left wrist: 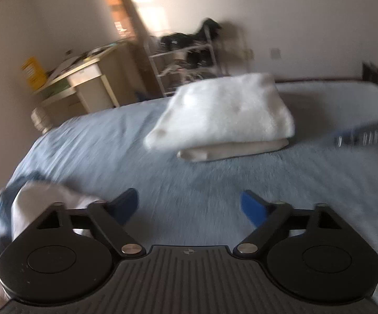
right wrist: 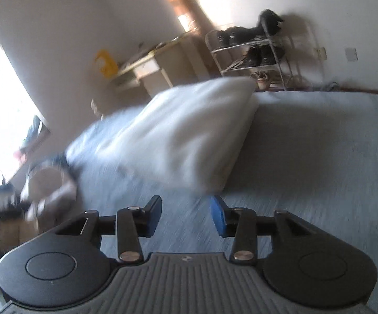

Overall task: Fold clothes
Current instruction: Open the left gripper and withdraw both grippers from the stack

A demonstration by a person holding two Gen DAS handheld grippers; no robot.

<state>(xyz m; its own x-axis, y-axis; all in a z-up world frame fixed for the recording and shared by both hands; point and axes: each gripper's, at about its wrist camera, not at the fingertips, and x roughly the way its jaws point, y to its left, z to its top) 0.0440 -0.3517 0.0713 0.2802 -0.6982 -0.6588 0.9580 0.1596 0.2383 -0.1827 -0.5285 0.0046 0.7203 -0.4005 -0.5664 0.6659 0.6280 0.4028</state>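
White, thick and fleecy, the folded garment (left wrist: 223, 115) lies as a neat stack on the blue-grey bed (left wrist: 178, 183), and this piece looks finished. Near the stack, the left claw (left wrist: 190, 206) stands spread wide with nothing between its blue pads, and the right claw (right wrist: 186, 214) is partly spread, also empty. Well to the left of the stack a crumpled pale-and-dark patterned cloth (left wrist: 32, 204) probably waits for folding.

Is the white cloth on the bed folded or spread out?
Folded. The white cloth lies as a compact stack on the blue bed cover, with doubled layers showing at its near edge.
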